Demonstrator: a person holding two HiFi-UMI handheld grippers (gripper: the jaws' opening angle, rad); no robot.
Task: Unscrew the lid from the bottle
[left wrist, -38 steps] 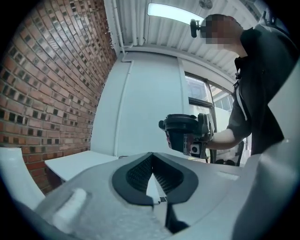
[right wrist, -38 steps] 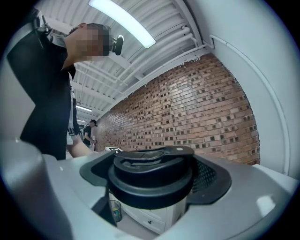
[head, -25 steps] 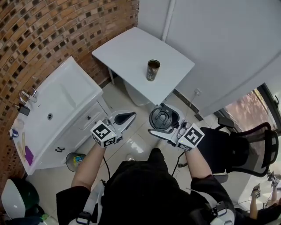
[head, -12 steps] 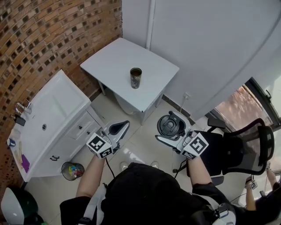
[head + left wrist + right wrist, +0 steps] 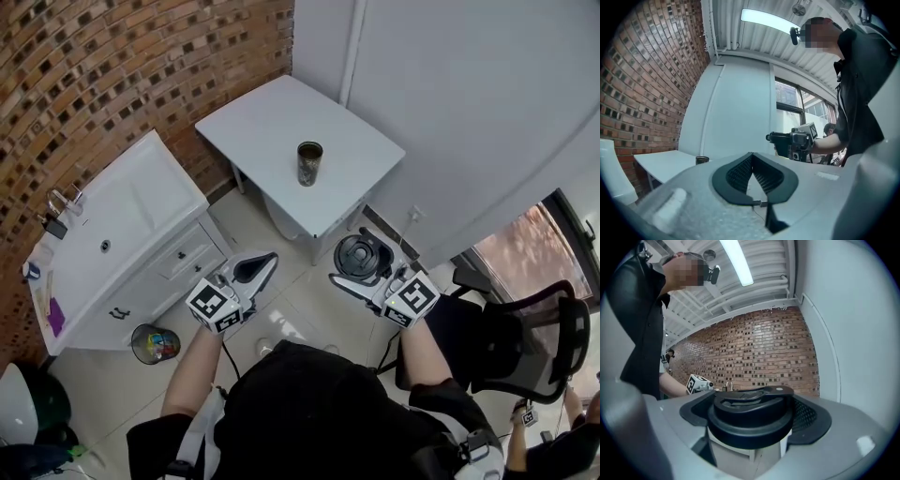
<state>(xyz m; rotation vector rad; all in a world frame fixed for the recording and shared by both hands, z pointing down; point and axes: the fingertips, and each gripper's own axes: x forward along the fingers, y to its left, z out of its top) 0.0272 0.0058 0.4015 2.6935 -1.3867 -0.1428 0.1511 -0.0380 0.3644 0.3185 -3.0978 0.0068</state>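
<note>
The dark bottle [image 5: 309, 163] stands upright and uncapped on the white table [image 5: 272, 122], well beyond both grippers; it shows small in the left gripper view as the bottle [image 5: 701, 160]. Its black round lid [image 5: 359, 257] is off the bottle, clamped between the jaws of my right gripper [image 5: 361, 264], which is held in the air near my body. In the right gripper view the lid [image 5: 752, 418] fills the space between the pads. My left gripper [image 5: 253, 270] is shut with nothing in it; its pads [image 5: 740, 173] meet at the tips.
A white sink cabinet [image 5: 112, 244] stands at the left against a brick wall [image 5: 112, 84]. A small waste bin [image 5: 155, 344] sits on the tiled floor by it. A black office chair [image 5: 525, 347] is at the right. White wall panels stand behind the table.
The view has swung, so the table and bottle sit a little differently in the frame. Both grippers stay near my body, the right one still holding the lid.
</note>
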